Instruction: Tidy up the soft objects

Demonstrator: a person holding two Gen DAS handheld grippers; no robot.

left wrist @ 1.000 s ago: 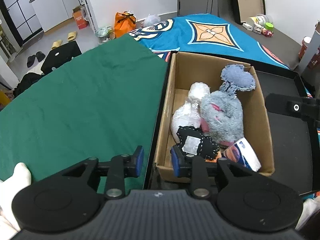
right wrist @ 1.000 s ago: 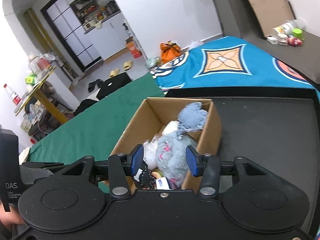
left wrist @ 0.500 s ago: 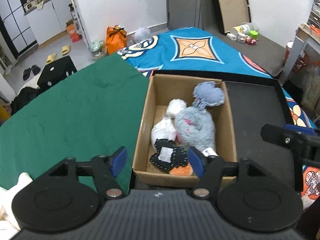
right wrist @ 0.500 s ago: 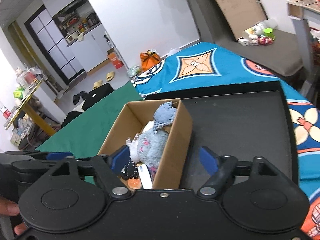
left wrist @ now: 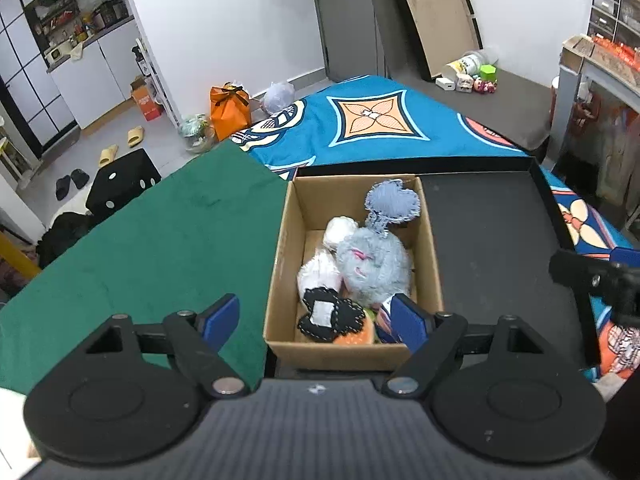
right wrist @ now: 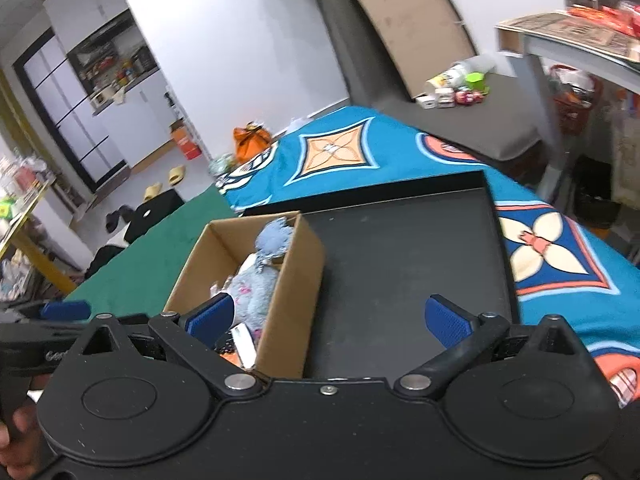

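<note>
Left wrist view: green cloth (left wrist: 140, 248) covers the worktop's left part, bare. Left gripper (left wrist: 316, 322) hangs over the cardboard box (left wrist: 280, 264), jaws wide apart, holding nothing. One box stands at the black tray's (left wrist: 500, 240) left edge and holds one grey plush (left wrist: 372, 268), one black patch toy (left wrist: 326, 314) and two white bundles (left wrist: 320, 276). Right gripper (right wrist: 326, 318) is likewise spread and empty. Packing looks finished; next, probably, withdrawing.
</note>
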